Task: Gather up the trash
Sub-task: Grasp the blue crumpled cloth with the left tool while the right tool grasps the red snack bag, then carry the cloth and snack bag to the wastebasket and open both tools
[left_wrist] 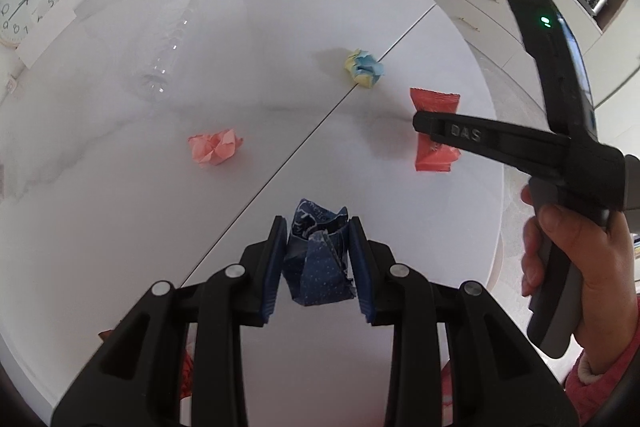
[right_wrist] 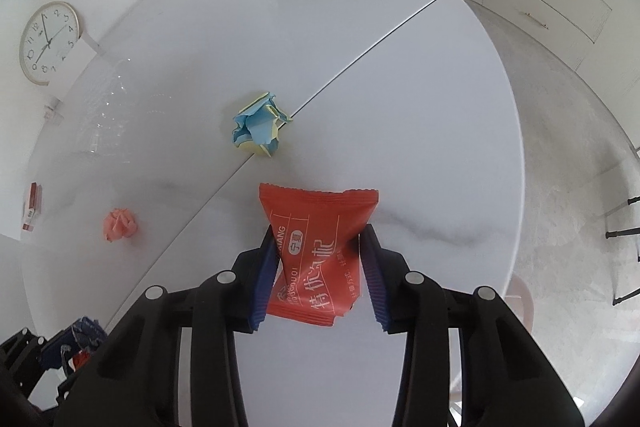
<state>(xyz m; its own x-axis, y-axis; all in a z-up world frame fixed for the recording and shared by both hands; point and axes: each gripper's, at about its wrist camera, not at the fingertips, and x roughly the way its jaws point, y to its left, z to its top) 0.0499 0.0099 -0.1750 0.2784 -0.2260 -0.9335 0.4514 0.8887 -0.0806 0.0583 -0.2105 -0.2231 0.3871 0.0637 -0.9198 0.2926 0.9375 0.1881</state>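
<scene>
Wrappers sit in both grippers. The left gripper point(left_wrist: 318, 247) is clamped tight on a crumpled dark-blue wrapper point(left_wrist: 318, 267) above the white round table point(left_wrist: 120, 187). The right gripper point(right_wrist: 320, 259) has its pads against a red snack packet point(right_wrist: 318, 255). At 12 o'clock of the packet lies a blue-yellow paper ball point(right_wrist: 258, 125); at 9 o'clock, a pink paper ball point(right_wrist: 119, 225).

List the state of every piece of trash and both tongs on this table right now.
Left tongs: shut on the blue wrapper.
Blue wrapper: crumpled, gripped.
Right tongs: pads around the red snack packet.
Red snack packet: sealed, pinched between pads.
Pink paper ball: crumpled, lying loose.
Blue-yellow paper ball: crumpled, on the table seam.
Clear plastic bottle: lying on its side.
</scene>
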